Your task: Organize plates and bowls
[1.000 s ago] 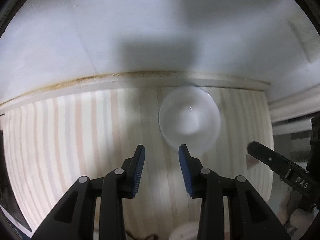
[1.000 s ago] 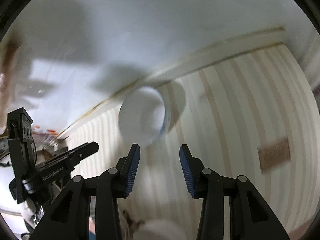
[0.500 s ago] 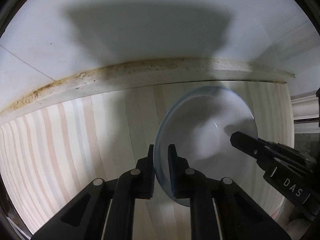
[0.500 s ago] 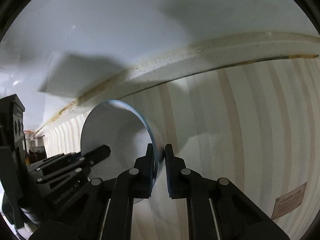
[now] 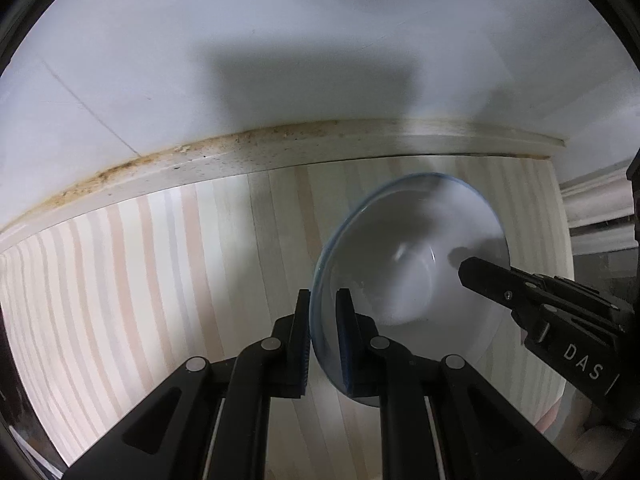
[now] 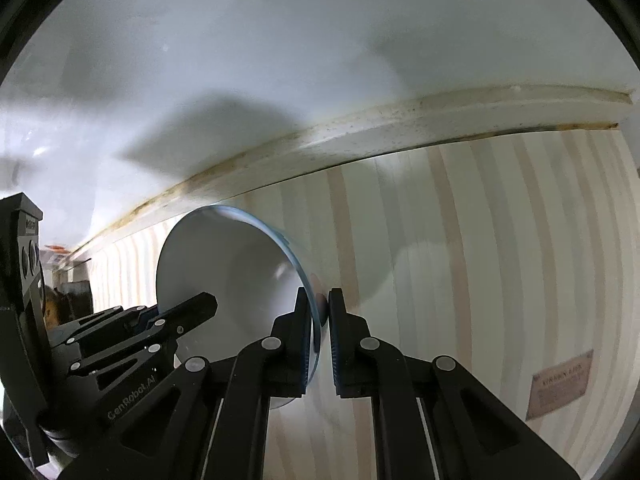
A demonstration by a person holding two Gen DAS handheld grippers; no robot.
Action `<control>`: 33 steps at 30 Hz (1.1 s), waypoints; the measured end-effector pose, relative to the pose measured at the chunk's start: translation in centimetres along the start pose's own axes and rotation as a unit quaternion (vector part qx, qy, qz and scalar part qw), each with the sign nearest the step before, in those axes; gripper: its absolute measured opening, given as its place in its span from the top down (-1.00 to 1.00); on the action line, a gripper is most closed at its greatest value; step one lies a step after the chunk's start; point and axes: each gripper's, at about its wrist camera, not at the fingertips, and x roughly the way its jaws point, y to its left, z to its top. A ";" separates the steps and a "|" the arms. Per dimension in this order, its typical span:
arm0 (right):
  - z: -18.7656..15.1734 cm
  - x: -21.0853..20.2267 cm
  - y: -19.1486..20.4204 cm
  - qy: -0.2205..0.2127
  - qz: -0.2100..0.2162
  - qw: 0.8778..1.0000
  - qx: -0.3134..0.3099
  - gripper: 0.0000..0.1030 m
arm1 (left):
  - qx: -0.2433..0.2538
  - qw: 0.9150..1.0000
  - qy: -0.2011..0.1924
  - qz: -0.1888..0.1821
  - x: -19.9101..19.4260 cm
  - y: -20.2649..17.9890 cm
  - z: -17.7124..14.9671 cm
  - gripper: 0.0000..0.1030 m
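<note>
Bowl: white bowl (image 5: 408, 256) with a blue rim, on the striped worktop (image 5: 160, 280) near the wall.
Left hand-held gripper (image 5: 323, 340): closed on the bowl's left rim.
Right hand-held gripper (image 6: 320, 332): clamped on the opposite rim.

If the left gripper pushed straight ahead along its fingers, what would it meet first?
The left gripper is already shut on the bowl rim; beyond that, probably the striped countertop, then the back ledge. Depth is unclear.

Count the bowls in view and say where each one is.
1: the bowl sits on the striped table, its rim pinched by both the left gripper and the right gripper.
</note>
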 end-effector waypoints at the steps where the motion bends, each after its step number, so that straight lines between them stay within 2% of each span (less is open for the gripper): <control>1: -0.4 -0.5 0.2 -0.002 0.000 1.000 -0.003 0.81 | 0.002 1.000 -0.004 -0.001 -0.8 -0.3 0.1 0.80; 9: -4.5 -5.6 1.6 -0.025 0.010 1.000 -0.005 0.81 | 0.023 0.999 -0.027 -0.007 -5.8 -2.1 -3.7 0.80; 13: -7.7 -8.6 1.6 -0.034 0.019 0.999 -0.001 0.81 | 0.033 0.999 -0.039 -0.012 -8.7 -1.8 -5.6 0.80; 14: -8.3 -9.2 1.4 -0.036 0.020 0.999 -0.001 0.81 | 0.035 0.998 -0.041 -0.012 -8.9 -1.9 -5.3 0.80; 20: -13.4 -13.3 1.2 -0.048 0.028 0.998 0.001 0.81 | 0.044 0.998 -0.044 -0.018 -11.3 -3.0 -8.7 0.80; 27: -19.2 -15.4 0.8 -0.047 0.029 0.998 0.001 0.81 | 0.049 0.998 -0.030 -0.025 -11.3 -3.2 -12.9 0.80; 33: -23.4 -14.5 0.1 -0.025 0.027 0.999 0.007 0.81 | 0.057 0.998 -0.009 -0.023 -10.7 -3.4 -16.5 0.80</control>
